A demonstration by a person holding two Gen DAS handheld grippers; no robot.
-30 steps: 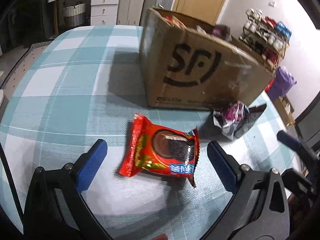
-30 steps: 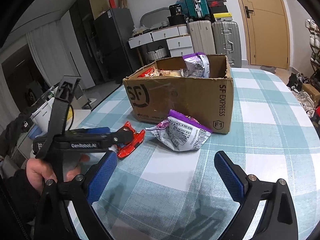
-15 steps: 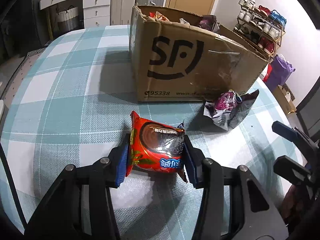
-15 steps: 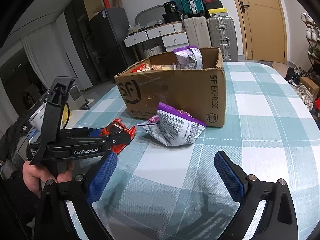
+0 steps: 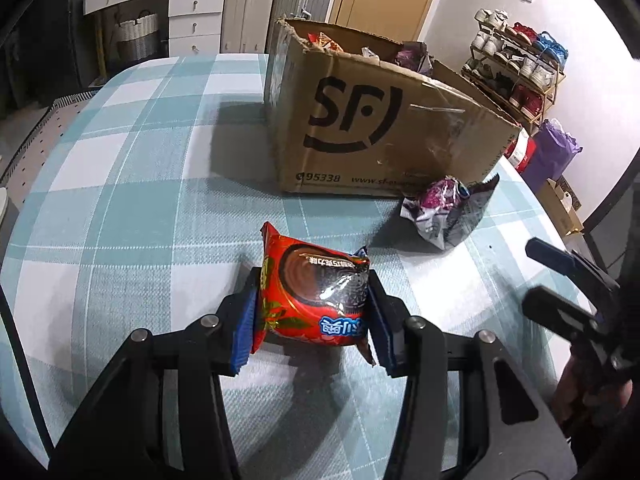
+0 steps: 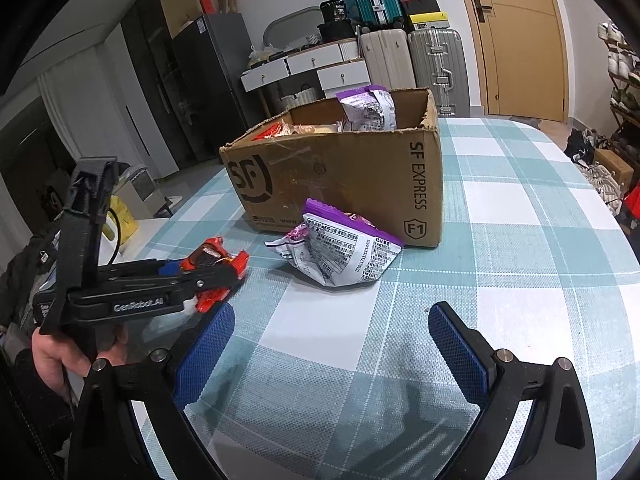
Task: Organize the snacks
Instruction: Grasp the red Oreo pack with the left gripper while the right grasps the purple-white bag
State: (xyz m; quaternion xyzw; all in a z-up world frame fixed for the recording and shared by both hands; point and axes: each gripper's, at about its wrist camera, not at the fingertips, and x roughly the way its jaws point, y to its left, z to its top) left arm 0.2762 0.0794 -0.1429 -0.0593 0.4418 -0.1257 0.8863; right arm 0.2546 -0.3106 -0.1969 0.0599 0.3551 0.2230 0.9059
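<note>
left hand-held gripper (image 5: pixel 312 312) clamping red snack packet (image 5: pixel 314 292), underside hidden

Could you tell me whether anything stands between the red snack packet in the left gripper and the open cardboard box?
Nothing visible does. The left gripper is shut on the red snack packet, with bare tablecloth up to the cardboard box. The purple packet lies off to the right of that path.
</note>
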